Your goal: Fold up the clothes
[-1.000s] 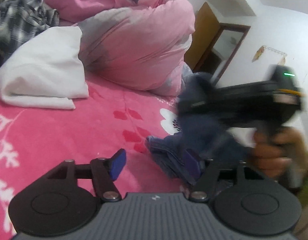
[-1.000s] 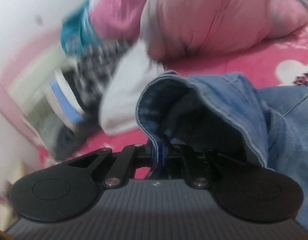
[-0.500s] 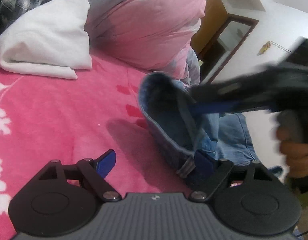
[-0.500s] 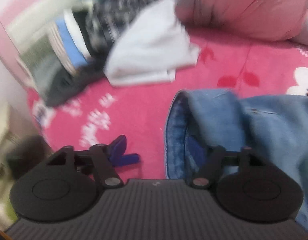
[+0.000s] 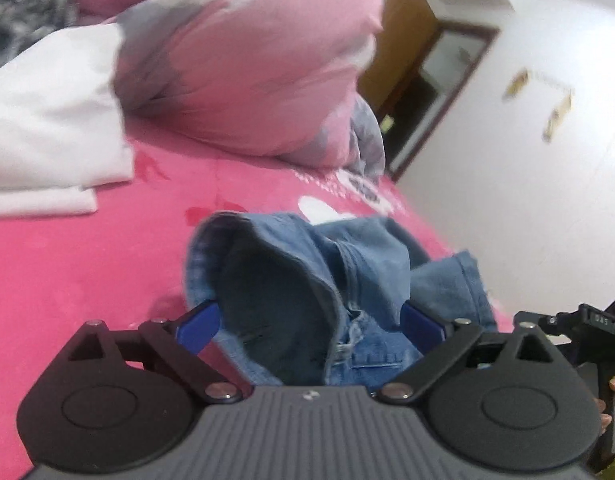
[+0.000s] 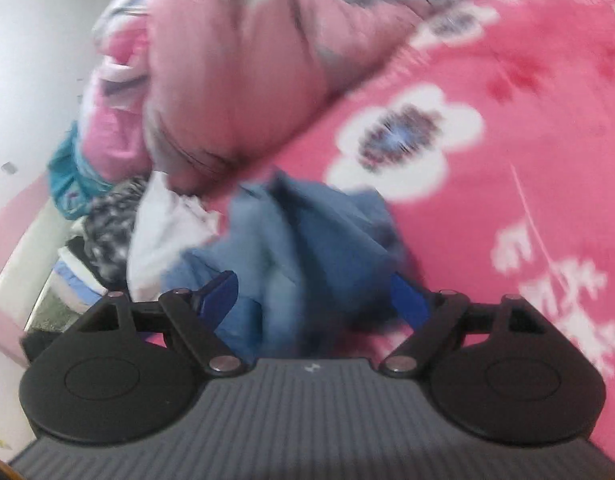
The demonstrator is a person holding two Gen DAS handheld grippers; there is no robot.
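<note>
Left wrist view: a bed covered by one pink floral sheet (image 5: pixel 79 264) fills the lower frame; a white wall (image 5: pixel 519 184) and one brown door frame (image 5: pixel 423 92) stand behind its far edge. One pink quilt (image 5: pixel 247 72) is bunched at the far side, one white garment (image 5: pixel 47 120) at the far left. One pair of denim jeans (image 5: pixel 347 280) lies crumpled near the bed's right edge. The left gripper (image 5: pixel 311 326) has just been opening; its jaws are spread with denim between them, the pads not pressing it. Right wrist view, blurred: the same sheet (image 6: pixel 507 160), quilt (image 6: pixel 235 68) and jeans (image 6: pixel 291 240). The right gripper (image 6: pixel 313 294) has likewise just been opening, jaws wide, denim loose between.
</note>
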